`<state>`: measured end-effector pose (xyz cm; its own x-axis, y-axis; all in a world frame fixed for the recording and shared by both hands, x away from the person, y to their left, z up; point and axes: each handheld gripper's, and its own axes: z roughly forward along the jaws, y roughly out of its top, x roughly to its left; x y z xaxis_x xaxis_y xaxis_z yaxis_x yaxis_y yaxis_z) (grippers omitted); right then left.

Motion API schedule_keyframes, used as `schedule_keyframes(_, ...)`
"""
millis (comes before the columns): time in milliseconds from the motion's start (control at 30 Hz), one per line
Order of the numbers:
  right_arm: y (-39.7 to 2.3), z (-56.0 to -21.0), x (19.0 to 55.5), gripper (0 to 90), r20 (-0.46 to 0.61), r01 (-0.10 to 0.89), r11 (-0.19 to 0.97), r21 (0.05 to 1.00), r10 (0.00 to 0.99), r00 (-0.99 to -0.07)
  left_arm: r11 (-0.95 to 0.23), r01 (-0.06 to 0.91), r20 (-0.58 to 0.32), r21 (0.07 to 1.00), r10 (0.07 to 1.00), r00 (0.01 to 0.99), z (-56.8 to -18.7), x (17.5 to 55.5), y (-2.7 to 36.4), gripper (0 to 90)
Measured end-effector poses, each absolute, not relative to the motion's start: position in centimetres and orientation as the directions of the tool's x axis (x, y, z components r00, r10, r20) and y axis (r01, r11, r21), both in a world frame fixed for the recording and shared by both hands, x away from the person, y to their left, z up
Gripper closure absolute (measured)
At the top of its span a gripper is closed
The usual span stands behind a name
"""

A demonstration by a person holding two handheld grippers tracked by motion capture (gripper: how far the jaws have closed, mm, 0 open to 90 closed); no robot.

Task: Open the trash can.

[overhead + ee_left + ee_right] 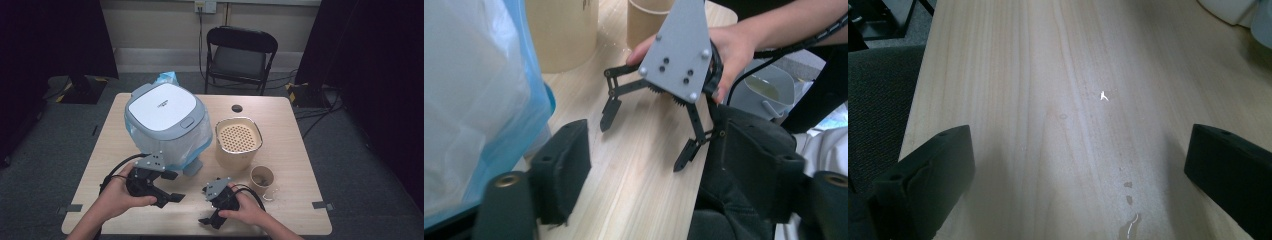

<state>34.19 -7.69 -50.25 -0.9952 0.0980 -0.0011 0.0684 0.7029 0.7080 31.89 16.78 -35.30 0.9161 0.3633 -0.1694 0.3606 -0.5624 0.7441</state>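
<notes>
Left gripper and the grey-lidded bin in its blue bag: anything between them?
No. In the high view, left gripper sits just before the bin, nothing between.

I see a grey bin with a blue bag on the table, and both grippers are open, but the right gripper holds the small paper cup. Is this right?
Not quite. The right gripper holds nothing: the right gripper view shows bare table between its open jaws. In the high view the small paper cup stands apart. The bin and open left gripper are right.
</notes>
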Motion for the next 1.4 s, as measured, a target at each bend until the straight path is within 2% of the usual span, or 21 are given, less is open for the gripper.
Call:
schedule_keyframes(433,-7.7,-50.2,34.2,0.0,-0.001,0.069,0.703,0.708,0.098,-0.995,-0.568,0.381,-0.181,0.730,0.377,0.908,-33.3,32.8,15.6,39.0)
schedule_keyframes(500,-7.7,-50.2,34.2,0.0,-0.006,0.064,0.702,0.709,0.097,-0.995,-0.557,0.390,-0.190,0.733,0.383,0.904,-32.8,33.0,15.6,44.1)
schedule_keyframes(800,-7.7,-50.2,34.2,0.0,0.006,0.075,0.706,0.704,0.100,-0.995,-0.560,0.410,-0.200,0.720,0.398,0.895,-31.5,33.3,15.8,54.0)
schedule_keyframes(1133,-7.7,-50.2,34.2,0.0,0.004,0.073,0.706,0.705,0.099,-0.995,-0.563,0.375,-0.148,0.736,0.407,0.901,-29.5,33.6,15.4,57.9)
schedule_keyframes(1400,-7.7,-50.2,34.2,0.0,0.006,0.075,0.706,0.704,0.099,-0.995,-0.531,0.389,-0.156,0.753,0.430,0.889,-27.8,34.0,15.0,59.1)
